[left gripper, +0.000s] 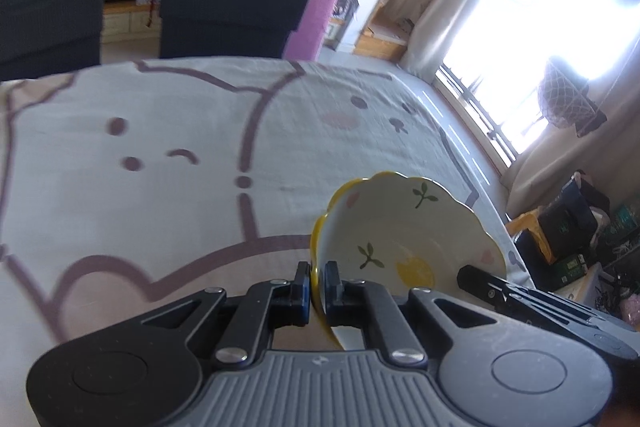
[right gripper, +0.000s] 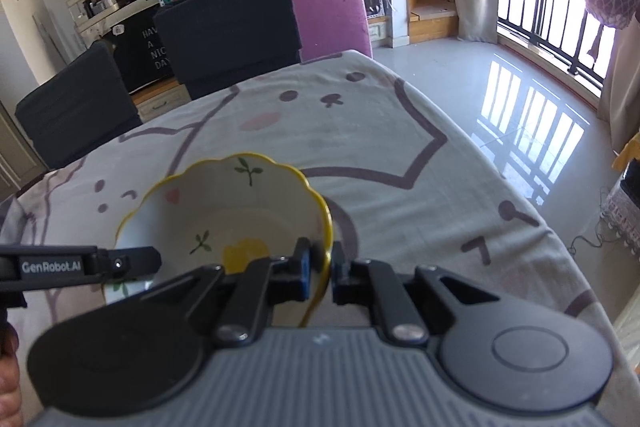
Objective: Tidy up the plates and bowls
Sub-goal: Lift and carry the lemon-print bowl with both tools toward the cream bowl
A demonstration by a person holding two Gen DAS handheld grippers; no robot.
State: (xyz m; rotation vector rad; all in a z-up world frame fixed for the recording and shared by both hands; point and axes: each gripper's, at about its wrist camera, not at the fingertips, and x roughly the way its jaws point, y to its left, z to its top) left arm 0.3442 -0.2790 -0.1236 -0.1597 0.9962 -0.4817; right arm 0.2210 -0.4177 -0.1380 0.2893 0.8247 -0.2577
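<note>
Low in the middle of the left wrist view, the left gripper (left gripper: 317, 287) pinches the left-hand rim of a bowl (left gripper: 404, 227), one blue pad outside the wall and one inside, the jaws narrowed to the thickness of the rim. The bowl is cream inside with a scalloped yellow edge, small green sprigs, pink hearts and a yellow flower on its floor. It tilts, its mouth turned toward the camera, over the tablecloth (left gripper: 168, 147), which is pale and printed with cartoon faces in mauve outline. At the lower right of that view, the black fingers of the other tool reach the bowl's opposite rim.

At lower centre of the right wrist view, the right gripper (right gripper: 320, 273) clamps the right-hand rim of the same bowl (right gripper: 224, 203) in the same way, jaws nearly together on the wall. The left gripper's (right gripper: 136, 261) black finger comes in from the left edge and meets the bowl's near-left rim. Dark chairs (right gripper: 228, 35) and a pink chair (right gripper: 328, 7) stand behind the table, toward the top of the frame.
</note>
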